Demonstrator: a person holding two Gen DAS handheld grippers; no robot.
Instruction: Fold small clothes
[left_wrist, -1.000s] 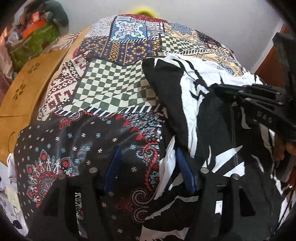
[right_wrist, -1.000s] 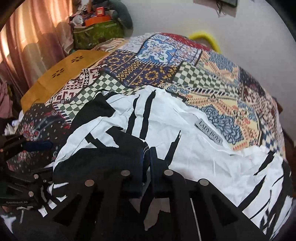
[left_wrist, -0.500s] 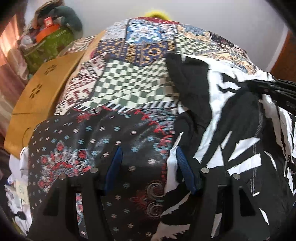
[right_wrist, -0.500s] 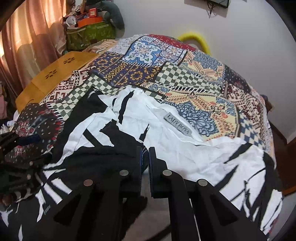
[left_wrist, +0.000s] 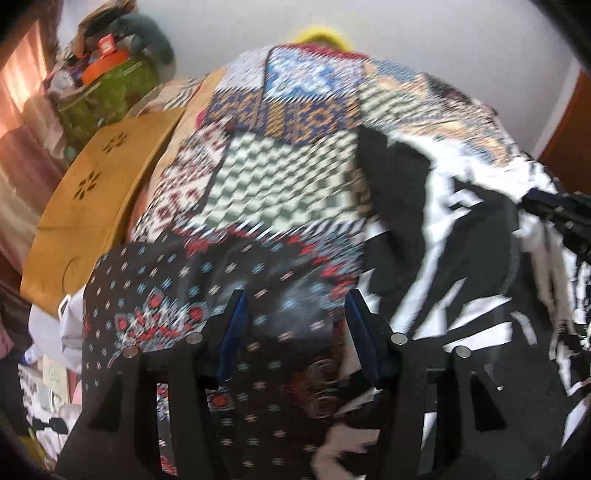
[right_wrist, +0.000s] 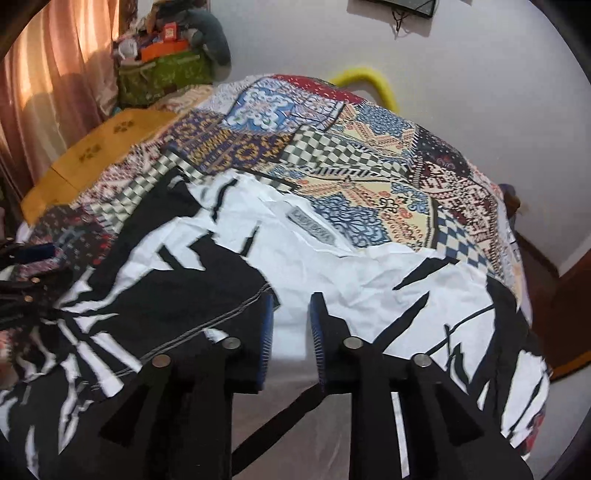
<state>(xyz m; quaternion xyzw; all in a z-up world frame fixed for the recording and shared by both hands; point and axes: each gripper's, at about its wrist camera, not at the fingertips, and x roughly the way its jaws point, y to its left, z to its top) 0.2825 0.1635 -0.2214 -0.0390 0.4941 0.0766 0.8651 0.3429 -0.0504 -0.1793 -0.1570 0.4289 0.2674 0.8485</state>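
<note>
Shirt (right_wrist: 332, 266) is lying spread on the bed (right_wrist: 369, 147) — the right gripper (right_wrist: 291, 325), clamped on its black fold a second ago, is opening and letting go. Left gripper (left_wrist: 295, 325) is closing with nothing pinched yet, so that fold looks laid down.

Left wrist view heavily motion-blurred — patchwork bedspread (left_wrist: 280, 177) smeared, patterns doubled. Right wrist view sharper, slight blur low left. Warm daylight glows through the curtain (right_wrist: 55, 74) at upper left, soft shadows, white wall (right_wrist: 461, 74) evenly lit — no glare. Fisheye bending and dark vignette at corners in both.
</note>
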